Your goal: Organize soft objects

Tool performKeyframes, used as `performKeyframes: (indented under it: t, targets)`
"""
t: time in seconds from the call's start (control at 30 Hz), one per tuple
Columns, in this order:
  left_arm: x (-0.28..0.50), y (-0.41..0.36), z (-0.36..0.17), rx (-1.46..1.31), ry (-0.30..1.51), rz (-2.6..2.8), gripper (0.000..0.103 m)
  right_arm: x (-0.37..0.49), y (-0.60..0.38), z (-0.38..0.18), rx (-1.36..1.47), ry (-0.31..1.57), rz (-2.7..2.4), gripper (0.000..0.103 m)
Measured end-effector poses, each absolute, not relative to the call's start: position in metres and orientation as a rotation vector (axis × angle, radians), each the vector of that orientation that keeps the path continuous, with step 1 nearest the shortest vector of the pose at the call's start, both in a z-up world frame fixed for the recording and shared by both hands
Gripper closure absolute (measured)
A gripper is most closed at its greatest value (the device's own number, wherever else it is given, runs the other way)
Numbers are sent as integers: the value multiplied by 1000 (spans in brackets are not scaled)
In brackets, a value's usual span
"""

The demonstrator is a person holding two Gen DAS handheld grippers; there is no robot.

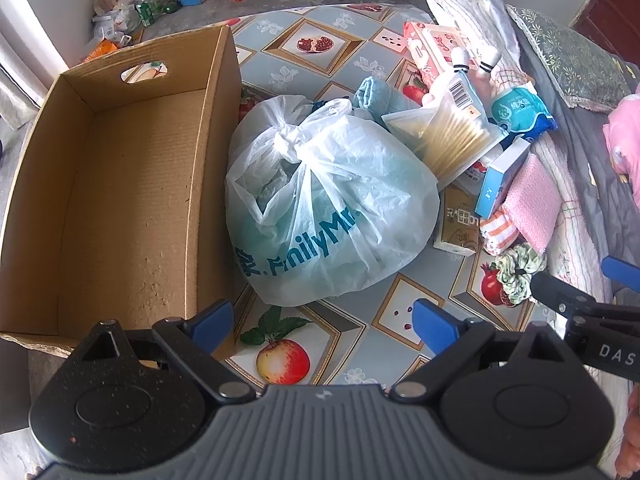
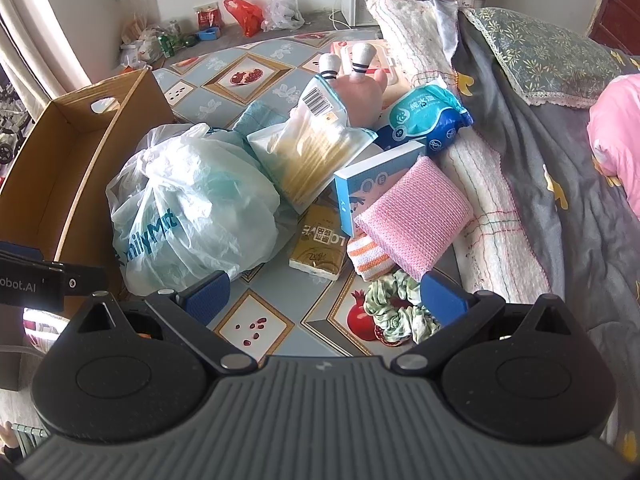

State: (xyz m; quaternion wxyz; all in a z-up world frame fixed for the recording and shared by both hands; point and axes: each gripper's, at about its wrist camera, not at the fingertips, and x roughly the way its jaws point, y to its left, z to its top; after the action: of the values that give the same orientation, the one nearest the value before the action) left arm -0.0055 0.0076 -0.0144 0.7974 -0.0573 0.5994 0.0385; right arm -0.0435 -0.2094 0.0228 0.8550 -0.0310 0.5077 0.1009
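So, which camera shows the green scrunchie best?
The right wrist view. There the scrunchie lies near and almost whole on the table, just ahead of the open right tool, with only its right edge behind one finger. In the left wrist view the scrunchie is small, far to the right, partly behind that tool.

Right claw (image 2: 326, 300) spread wide above the green scrunchie (image 2: 396, 312), apparently not touching it.

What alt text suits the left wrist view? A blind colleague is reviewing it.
An open left gripper faces a tied white plastic bag beside an empty cardboard box, with packets and cloths piled on the right of the table.
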Motion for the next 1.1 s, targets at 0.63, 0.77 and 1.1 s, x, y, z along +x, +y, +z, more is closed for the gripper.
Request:
performKeyframes:
  t: [0.63, 0.77, 1.1]
  targets:
    - [38, -34, -7, -118, 1032, -101, 6, -49, -393, 1, 479, 841, 86, 1]
    - [61, -61, -12, -91, 978, -153, 11, -22, -401, -19, 603, 867, 171, 3]
    - [130, -124, -67, -83, 1140, -371, 60, 50, -391, -80, 747, 1063, 251, 28]
